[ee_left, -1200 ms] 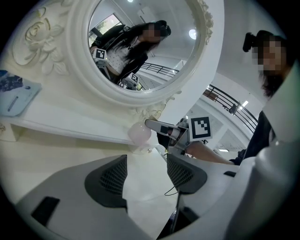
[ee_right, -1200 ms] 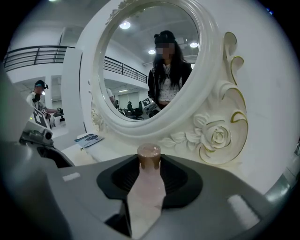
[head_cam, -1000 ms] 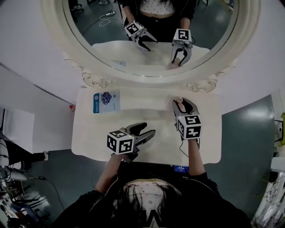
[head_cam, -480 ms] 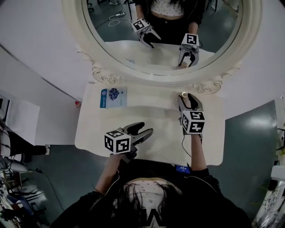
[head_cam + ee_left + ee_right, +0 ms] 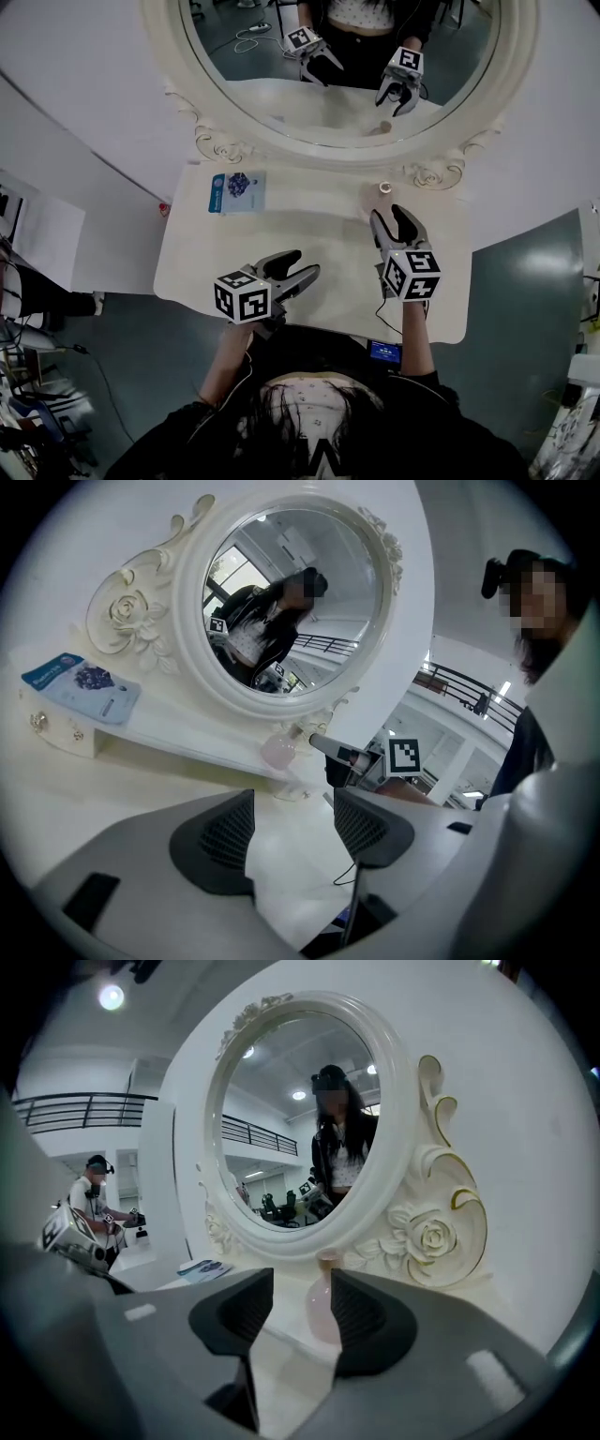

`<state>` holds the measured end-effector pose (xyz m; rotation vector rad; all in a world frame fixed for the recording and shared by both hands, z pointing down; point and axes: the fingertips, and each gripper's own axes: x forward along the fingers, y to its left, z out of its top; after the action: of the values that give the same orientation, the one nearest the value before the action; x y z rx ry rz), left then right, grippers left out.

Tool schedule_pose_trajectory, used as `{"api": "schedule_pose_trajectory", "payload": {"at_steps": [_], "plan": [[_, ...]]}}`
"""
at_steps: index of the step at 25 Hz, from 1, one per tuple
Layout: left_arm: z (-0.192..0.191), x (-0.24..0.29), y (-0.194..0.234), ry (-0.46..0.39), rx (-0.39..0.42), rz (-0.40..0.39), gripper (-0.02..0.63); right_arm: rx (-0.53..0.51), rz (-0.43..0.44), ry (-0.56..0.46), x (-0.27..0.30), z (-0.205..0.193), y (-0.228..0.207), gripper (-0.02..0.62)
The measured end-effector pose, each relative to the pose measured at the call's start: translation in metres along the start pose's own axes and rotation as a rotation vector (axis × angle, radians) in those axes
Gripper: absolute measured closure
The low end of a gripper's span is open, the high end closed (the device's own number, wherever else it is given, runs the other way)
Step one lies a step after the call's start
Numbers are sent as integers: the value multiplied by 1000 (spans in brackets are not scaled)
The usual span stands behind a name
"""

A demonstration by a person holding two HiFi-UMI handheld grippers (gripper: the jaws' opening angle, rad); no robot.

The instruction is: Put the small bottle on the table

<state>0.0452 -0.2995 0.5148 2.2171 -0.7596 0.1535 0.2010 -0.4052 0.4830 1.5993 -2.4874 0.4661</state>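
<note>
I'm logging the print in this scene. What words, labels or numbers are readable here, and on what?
No text reads clearly.
Blue packet: print too small to read.
Small blue screen: too small to read.
Bottle: no label visible.
Cubes on left gripper and right gripper (jaws opening, bottle just beyond them): square markers, no words.

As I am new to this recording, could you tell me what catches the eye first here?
The ornate white oval mirror towers behind the pale table. A small pink bottle stands at its base, right, ungripped just beyond the right hand-held gripper, jaws opening; a blue packet lies rear left.
</note>
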Motion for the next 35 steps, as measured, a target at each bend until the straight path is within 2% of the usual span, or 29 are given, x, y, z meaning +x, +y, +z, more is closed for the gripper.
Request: {"api": "schedule_pose_trajectory", "payload": {"at_steps": [7,13,18,24,26,30,33,35], "plan": [[-18,-5,-18,-34,-12,31,341,9,155,-11,-28,-14,52,405],[-40,-13,-24,-7,-23,51,341,35,236,22,-46,-38,90,405],[-45,-17,-29,1,-10,38,341,48,257,50,-63,-56,110,410],[-53,-46,-42,-12,35,23,341,29,272,40,-81,-57,143,411],[-59,-64,-45,-16,55,25,341,21,269,31,-88,-56,159,443],[-72,-110,-53,-32,84,26,341,9,274,20,-108,-61,204,456],[-88,-148,-54,-52,82,33,341,2,280,19,-127,-70,243,466],[-102,-170,-58,-60,76,30,341,7,278,17,-144,-78,267,496]]}}
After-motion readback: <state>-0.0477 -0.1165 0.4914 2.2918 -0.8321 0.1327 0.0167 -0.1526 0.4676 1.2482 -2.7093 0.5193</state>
